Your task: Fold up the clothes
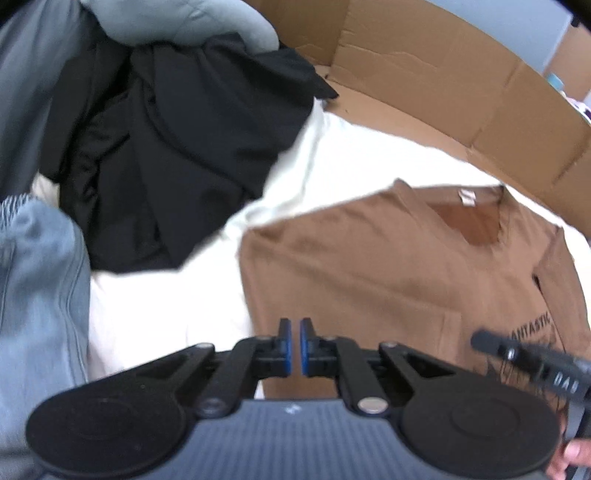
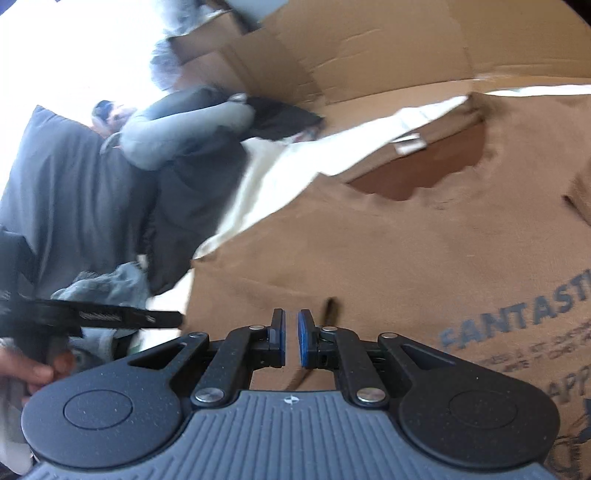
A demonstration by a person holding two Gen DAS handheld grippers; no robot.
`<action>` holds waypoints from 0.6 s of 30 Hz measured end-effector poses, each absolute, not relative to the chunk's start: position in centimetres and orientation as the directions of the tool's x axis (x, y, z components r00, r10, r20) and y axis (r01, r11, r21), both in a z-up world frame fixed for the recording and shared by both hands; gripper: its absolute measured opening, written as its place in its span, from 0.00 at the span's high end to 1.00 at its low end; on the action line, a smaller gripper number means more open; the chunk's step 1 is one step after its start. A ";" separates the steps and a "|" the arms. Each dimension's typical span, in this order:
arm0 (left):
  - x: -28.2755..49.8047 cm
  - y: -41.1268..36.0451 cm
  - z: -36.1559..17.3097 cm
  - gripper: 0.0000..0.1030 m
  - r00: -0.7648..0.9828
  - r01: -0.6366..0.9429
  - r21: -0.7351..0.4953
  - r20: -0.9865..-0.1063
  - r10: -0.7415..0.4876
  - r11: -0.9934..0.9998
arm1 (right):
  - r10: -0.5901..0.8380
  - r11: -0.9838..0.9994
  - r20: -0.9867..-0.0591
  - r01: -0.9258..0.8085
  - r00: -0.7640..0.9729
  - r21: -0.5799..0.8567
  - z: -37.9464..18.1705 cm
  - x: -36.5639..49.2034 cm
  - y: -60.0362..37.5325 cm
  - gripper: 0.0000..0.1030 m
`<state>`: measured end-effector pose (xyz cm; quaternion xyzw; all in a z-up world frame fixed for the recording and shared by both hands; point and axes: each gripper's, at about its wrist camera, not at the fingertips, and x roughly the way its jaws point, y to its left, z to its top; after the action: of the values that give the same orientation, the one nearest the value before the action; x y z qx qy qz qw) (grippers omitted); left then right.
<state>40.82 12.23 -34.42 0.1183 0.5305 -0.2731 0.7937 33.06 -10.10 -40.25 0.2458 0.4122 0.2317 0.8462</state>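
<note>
A brown T-shirt (image 1: 388,266) with dark "FANTASTIC" print lies face up and mostly flat on a white sheet (image 1: 166,314), collar and label toward the cardboard. My left gripper (image 1: 295,325) hovers over the shirt's left lower edge; its blue pads almost touch and hold nothing. In the right wrist view the brown T-shirt (image 2: 406,240) fills the right half. My right gripper (image 2: 291,317) hangs just above it with a narrow gap between the pads and no cloth in them. Each gripper shows at the edge of the other's view, held by a hand (image 2: 33,373).
A crumpled black garment (image 1: 177,155) lies left of the shirt, with blue denim (image 1: 37,295) and pale grey cloth (image 1: 184,22) beside it. Flattened cardboard (image 1: 424,74) stands behind the sheet. Dark grey cloth (image 2: 74,192) is piled at the left in the right wrist view.
</note>
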 end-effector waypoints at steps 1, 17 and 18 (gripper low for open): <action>40.7 12.4 -34.8 0.95 0.284 0.556 -0.105 -0.908 -0.307 0.825 | 0.612 0.763 -0.580 -0.208 0.538 0.612 -40.2 33.0 -9.7 0.93; 34.7 17.1 -37.8 0.95 0.231 0.558 -0.170 -0.908 -0.349 0.812 | 0.607 0.792 -0.700 -0.364 0.376 0.491 -42.5 30.2 -5.4 0.91; 34.0 17.4 -37.9 0.96 0.226 0.563 -0.167 -0.911 -0.346 0.809 | 0.602 0.795 -0.705 -0.366 0.376 0.483 -42.5 30.0 -5.4 0.91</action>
<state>34.01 17.43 -37.94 0.0991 0.5489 -0.2926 0.7767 29.98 -5.36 -42.50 0.1241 0.4743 0.2952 0.8201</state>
